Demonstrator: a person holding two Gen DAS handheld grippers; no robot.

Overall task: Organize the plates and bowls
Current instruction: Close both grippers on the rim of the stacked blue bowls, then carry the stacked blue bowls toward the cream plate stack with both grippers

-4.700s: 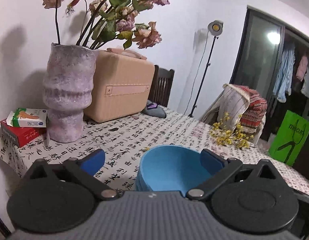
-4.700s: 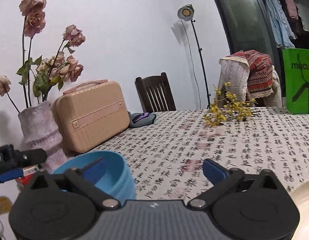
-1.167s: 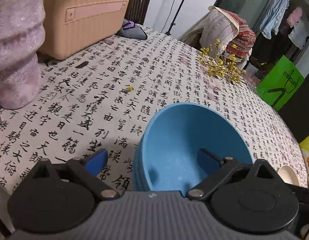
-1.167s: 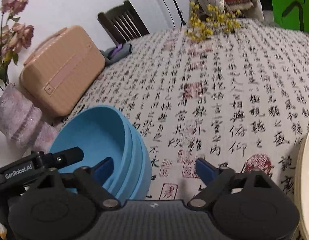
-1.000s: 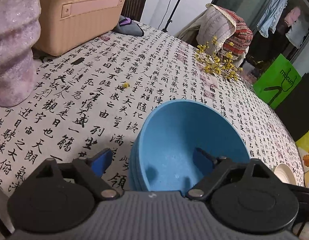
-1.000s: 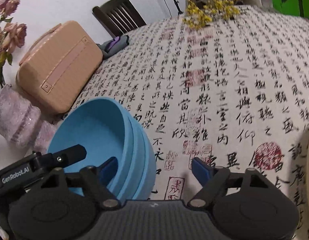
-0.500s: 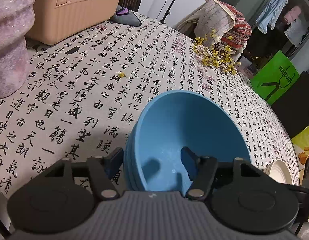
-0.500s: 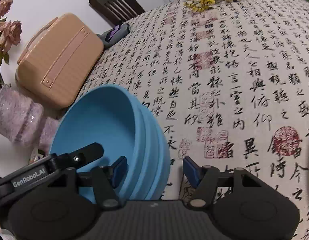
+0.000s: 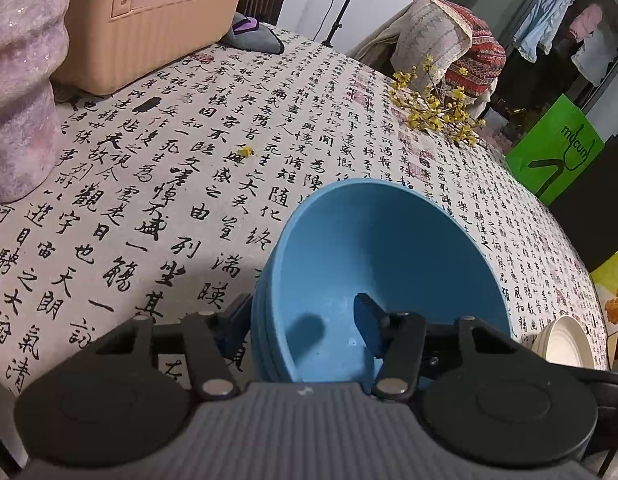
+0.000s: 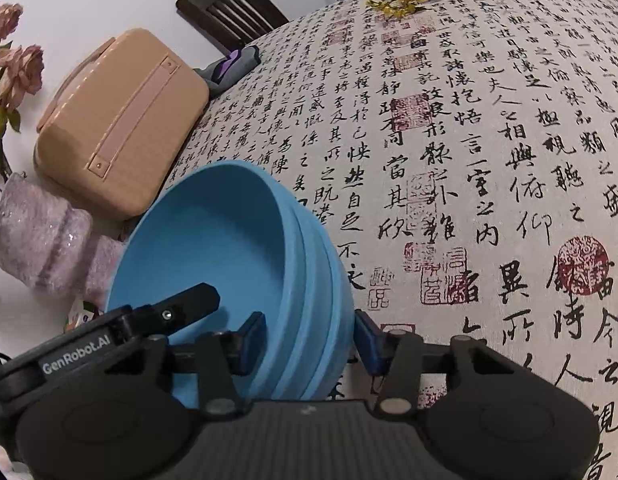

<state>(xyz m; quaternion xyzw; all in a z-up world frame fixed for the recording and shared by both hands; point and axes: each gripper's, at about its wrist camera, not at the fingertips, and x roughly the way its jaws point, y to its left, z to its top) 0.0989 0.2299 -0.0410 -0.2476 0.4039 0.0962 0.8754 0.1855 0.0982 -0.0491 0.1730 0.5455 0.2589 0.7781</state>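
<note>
Both my jaws had just been closing across blue bowl stack (image 9: 389, 248) rim, lower centre: left gripper (image 9: 305, 316), right gripper (image 10: 309, 336). Contact unclear. Squeeze evenly, lift level.

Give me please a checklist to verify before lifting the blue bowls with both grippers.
1. Blue bowls nested in one even stack: ok.
2. Left gripper astride the stack's wall, one finger outside and one inside: ok. Its jaws have just been closing.
3. Left grip closed on the wall: not ok. The inner finger appears to stand off the wall.
4. Right gripper astride the opposite wall: ok. Its jaws have also just been closing.
5. Right pads pressing the wall: cannot tell.
6. Vase clear of the stack: cannot tell, it stands close behind. The cream plate lies apart: ok.
</note>
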